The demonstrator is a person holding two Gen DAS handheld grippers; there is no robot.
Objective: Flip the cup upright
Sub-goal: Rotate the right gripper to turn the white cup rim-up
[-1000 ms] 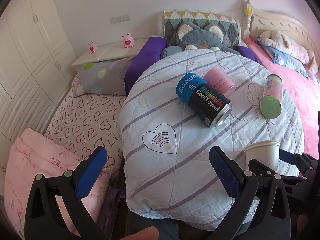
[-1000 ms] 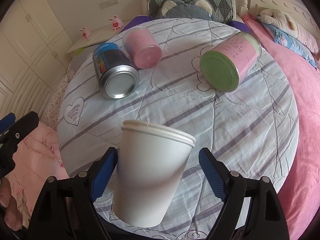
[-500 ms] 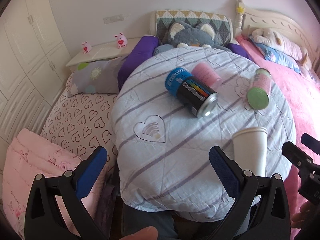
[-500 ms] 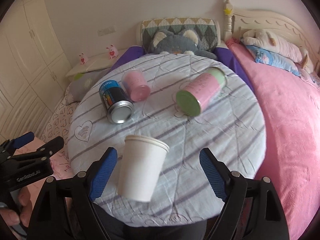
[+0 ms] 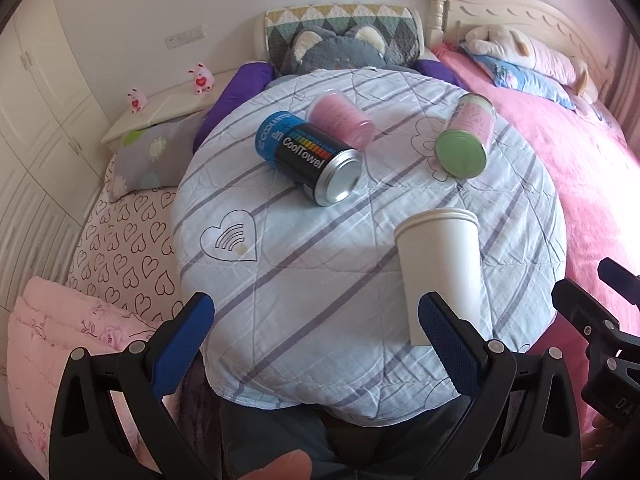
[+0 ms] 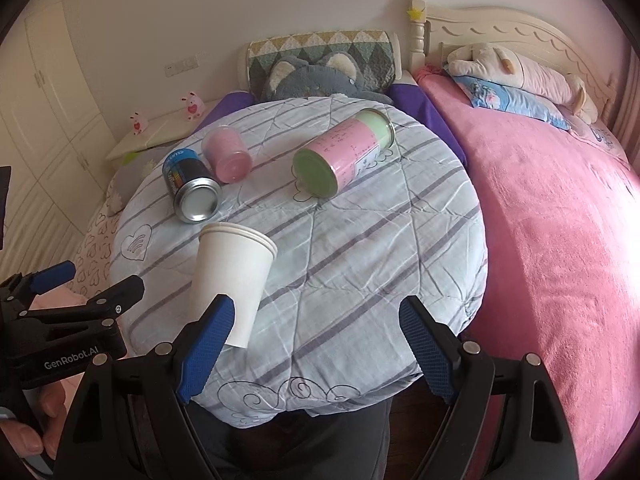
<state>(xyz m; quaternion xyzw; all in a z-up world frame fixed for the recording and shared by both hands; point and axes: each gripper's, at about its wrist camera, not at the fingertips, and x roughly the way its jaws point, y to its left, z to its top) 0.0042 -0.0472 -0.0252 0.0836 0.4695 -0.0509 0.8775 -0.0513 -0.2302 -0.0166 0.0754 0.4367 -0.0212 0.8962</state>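
A white paper cup (image 5: 440, 268) stands upright, rim up, on the round table covered with a striped quilt (image 5: 320, 288), near its front edge. It also shows in the right wrist view (image 6: 232, 276). My left gripper (image 5: 316, 340) is open and empty, held back from the table's front, with the cup beyond its right finger. My right gripper (image 6: 316, 344) is open and empty, pulled back from the table, with the cup just beyond its left finger. The right gripper shows at the left wrist view's right edge (image 5: 600, 320).
Three cans lie on their sides farther back: a black and blue CoolTowel can (image 5: 312, 160), a pink one (image 5: 340, 120) and a pink and green one (image 5: 468, 136). A pink bed (image 6: 560, 240) lies to the right; heart-print bedding (image 5: 120, 240) to the left.
Both grippers have drawn back from the table. The cup, between the right gripper's open fingers a second ago, now stands free on the quilt.
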